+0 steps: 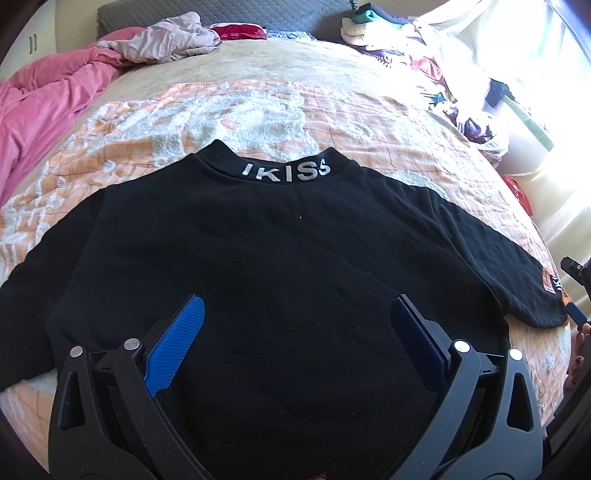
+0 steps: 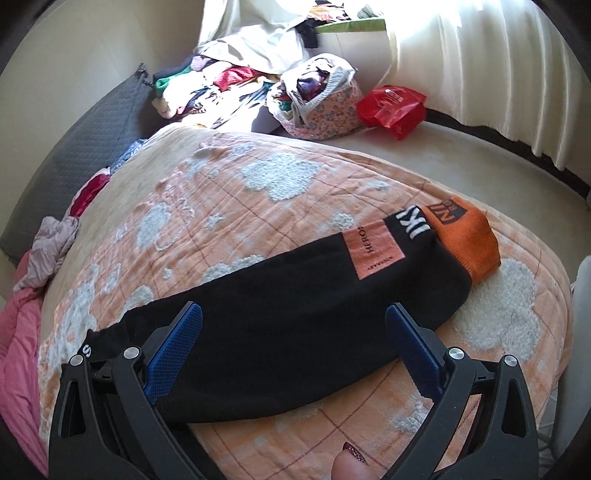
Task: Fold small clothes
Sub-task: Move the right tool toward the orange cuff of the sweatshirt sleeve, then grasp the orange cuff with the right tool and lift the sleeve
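Note:
A black sweatshirt [image 1: 266, 251] lies flat on the bed, back up, with grey letters on its collar [image 1: 286, 170]. Its sleeves spread to both sides. My left gripper [image 1: 295, 314] hovers open over the lower middle of the sweatshirt, nothing between its blue pads. In the right wrist view the right sleeve [image 2: 295, 306] stretches away, ending in an orange cuff [image 2: 465, 240] with an orange patch beside it. My right gripper [image 2: 293, 321] stands open above that sleeve near the shoulder. A small part of the right gripper [image 1: 576, 288] shows at the far right edge of the left wrist view.
The bed carries an orange and white blanket [image 1: 229, 110]. A pink duvet [image 1: 44, 99] lies bunched at the left. Loose clothes [image 1: 173, 37] sit by the grey headboard [image 1: 221, 14]. A clothes pile [image 2: 229, 85], a flowered bag [image 2: 325, 110] and a red plastic bag [image 2: 395, 107] lie by the curtain. A thumb [image 2: 351, 465] shows below.

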A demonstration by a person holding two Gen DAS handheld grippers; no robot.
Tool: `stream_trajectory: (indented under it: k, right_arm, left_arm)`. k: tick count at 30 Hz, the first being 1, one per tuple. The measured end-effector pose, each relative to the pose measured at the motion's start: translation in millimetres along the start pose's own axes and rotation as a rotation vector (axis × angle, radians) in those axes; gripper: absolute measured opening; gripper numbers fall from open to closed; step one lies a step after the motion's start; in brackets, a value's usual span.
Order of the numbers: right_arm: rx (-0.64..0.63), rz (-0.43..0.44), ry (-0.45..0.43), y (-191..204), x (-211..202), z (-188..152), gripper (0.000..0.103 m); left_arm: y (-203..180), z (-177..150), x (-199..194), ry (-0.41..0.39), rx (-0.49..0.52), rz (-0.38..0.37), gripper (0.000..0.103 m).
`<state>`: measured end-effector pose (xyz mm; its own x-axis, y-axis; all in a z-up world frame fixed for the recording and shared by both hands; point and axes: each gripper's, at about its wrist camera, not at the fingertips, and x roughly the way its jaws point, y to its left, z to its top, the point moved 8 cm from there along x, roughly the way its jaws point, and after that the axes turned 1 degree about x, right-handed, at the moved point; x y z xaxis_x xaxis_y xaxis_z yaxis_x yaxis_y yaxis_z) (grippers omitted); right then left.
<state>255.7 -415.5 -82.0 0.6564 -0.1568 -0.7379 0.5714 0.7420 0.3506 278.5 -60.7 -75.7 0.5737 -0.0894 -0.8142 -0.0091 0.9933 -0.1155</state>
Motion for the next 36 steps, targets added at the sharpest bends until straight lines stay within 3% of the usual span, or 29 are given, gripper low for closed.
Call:
stream_trajectory:
  k: [13,21,27,28,32,35,36]
  right_arm:
    - [0.225,-0.118,0.004,-66.5,8.8,6.2,0.099]
    - [0.415,-0.048,0.066,-98.0,38.3,18.1,0.099]
    - [0.584,0.103,0.007,-110.3,40.1,31.5,0.098]
    - [0.589,0.13,-0.002,-108.2,38.3,31.5,0.093]
    - [0.551,0.205,0.014,-94.4,36.1,30.1,0.041]
    - [0.537,0.304,0.012,-77.3,30.7,31.1,0.018]
    - [0.502,0.323,0.0,-68.6,25.5,33.2,0.018]
  left_arm:
    - [-20.3,-1.4,21.0,0.022,0.004,-0.014,0.095]
    - [-28.2,-3.3,36.2,0.068,0.001,-0.046,0.095]
    - [-10.9,2.5,33.5,0.068,-0.006,-0.03,0.095]
    - [-7.8,3.1,32.9,0.065,-0.013,-0.027,0.095]
    - [0.0,-2.0,24.7,0.06,-0.052,-0.047,0.095]
    - [-1.5,-6.6,18.4,0.061,-0.071,-0.077,0.095]
    - [-2.0,-7.3,15.8,0.058,-0.073,-0.082,0.095]
